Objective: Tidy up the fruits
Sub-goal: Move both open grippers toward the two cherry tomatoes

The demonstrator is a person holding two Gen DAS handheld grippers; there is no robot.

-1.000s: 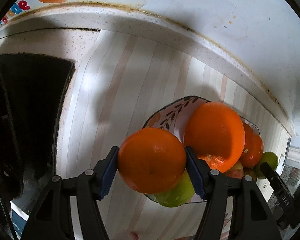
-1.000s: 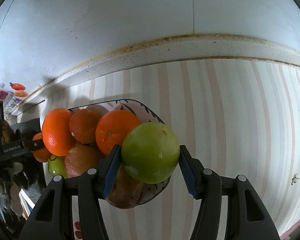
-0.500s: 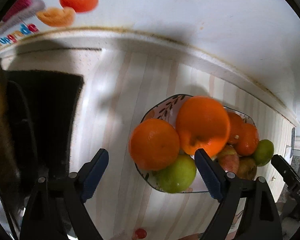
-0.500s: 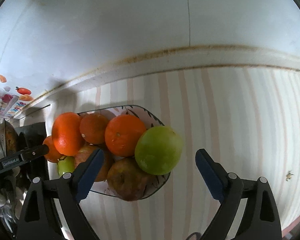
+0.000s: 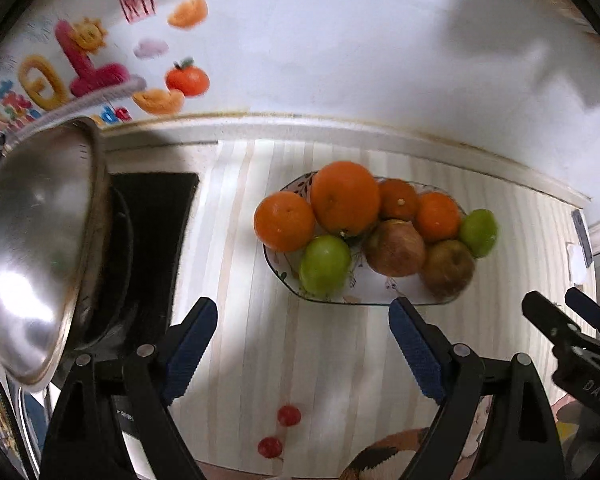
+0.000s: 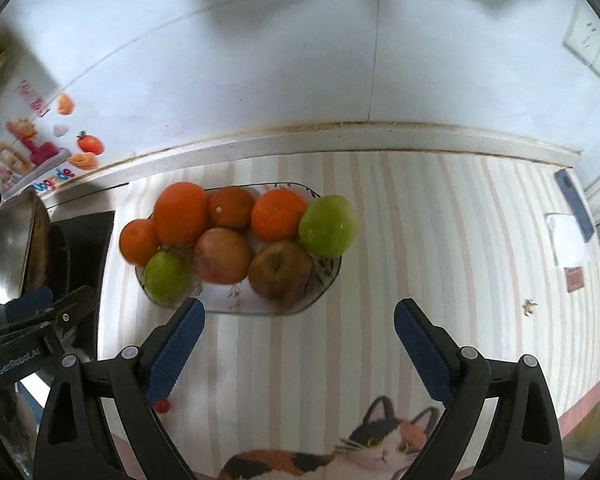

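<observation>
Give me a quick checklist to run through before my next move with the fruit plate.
1. Left hand-held gripper empty, jaws having just opened: ok.
2. Right hand-held gripper empty, jaws likewise just opened: ok.
3. Orange resting on the plate with the other fruit: ok.
4. Green apple settled: not ok, it overhangs the plate's rim.
5. Loose fruit left on the striped mat: cannot tell; two small red things lie near its front edge.
</observation>
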